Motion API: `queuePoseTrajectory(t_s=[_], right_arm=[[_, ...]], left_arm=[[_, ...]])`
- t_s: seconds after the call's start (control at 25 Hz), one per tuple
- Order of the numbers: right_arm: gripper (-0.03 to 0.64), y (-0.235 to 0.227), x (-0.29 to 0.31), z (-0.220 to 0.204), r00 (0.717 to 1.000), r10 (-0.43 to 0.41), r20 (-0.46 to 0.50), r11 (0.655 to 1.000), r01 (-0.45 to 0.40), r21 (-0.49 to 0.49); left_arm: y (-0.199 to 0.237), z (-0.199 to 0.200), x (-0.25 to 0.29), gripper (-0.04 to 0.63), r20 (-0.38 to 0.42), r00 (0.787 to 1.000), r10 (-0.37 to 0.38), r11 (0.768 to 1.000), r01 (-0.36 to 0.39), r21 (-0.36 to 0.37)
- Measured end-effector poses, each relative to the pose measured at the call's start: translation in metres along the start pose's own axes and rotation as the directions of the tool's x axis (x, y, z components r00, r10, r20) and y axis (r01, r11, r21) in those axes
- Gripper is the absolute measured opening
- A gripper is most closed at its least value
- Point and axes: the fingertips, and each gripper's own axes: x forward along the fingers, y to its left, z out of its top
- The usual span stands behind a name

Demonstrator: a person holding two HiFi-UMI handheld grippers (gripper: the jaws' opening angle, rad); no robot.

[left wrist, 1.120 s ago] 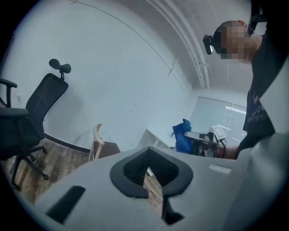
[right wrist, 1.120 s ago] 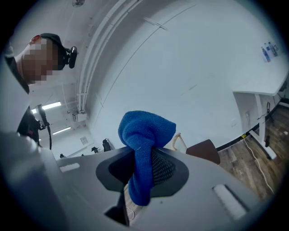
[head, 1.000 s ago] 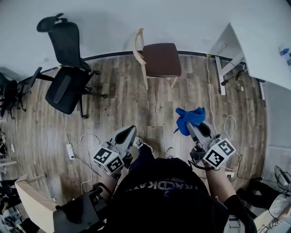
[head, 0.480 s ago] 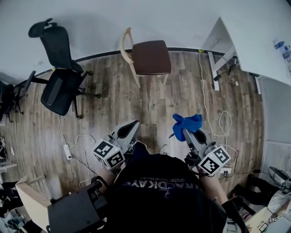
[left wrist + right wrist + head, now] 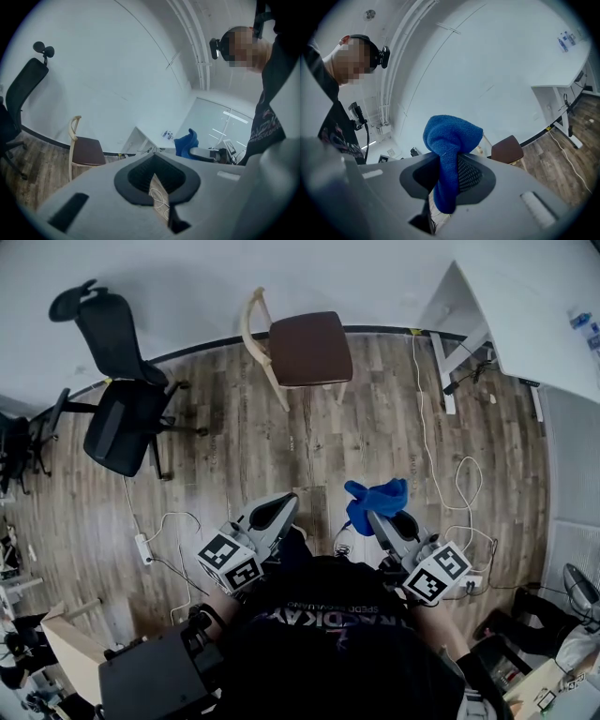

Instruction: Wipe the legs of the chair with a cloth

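Person: dark shirt (image 5: 337, 643) filled the bottom of the head view, and a claw was held out in front of the body on each side.
Left claw (image 5: 283, 508): jaws nearly together with only a thin slit between them, nothing held; floor showed through the slit in the left gripper view.
Right claw (image 5: 379, 515): clamped on the blue cloth (image 5: 375, 500); the cloth bunched up above the jaw tips, with a fold hanging down between the pads in the right gripper view.
Cloth position: in the air above the floor, well apart from the chair, not touching it.
Floor (image 5: 244, 460): wood planks, with white cables (image 5: 429, 442) trailing across the right side and a power strip (image 5: 143, 549) to the left.
Chair (image 5: 309, 348): pale wooden frame, brown seat, upright on the floor near the wall, ahead of both claws; its legs were visible below the seat, with nothing touching them.
Office chair (image 5: 122, 418): black, on a wheeled base, left of the wooden chair.
Surface (image 5: 534, 306): white, far right corner; small items at its edge were too small to tell.
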Motion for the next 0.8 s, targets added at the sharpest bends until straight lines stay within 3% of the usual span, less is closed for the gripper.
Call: queuePoseTrajectory(t_s=[0.56, 0.8], right_arm=[[0.084, 0.000, 0.001, -0.009, 1.000, 0.012, -0.023, 1.000, -0.012, 0.003], [0.084, 0.008, 0.004, -0.015, 0.999, 0.019, -0.041, 1.000, -0.019, -0.004]], left_arm=[[-0.010, -0.006, 0.004, 0.005, -0.014, 1.000, -0.011, 1.000, 0.012, 0.015], [-0.008, -0.012, -0.002, 0.005, -0.031, 1.000, -0.001, 1.000, 0.001, -0.018]])
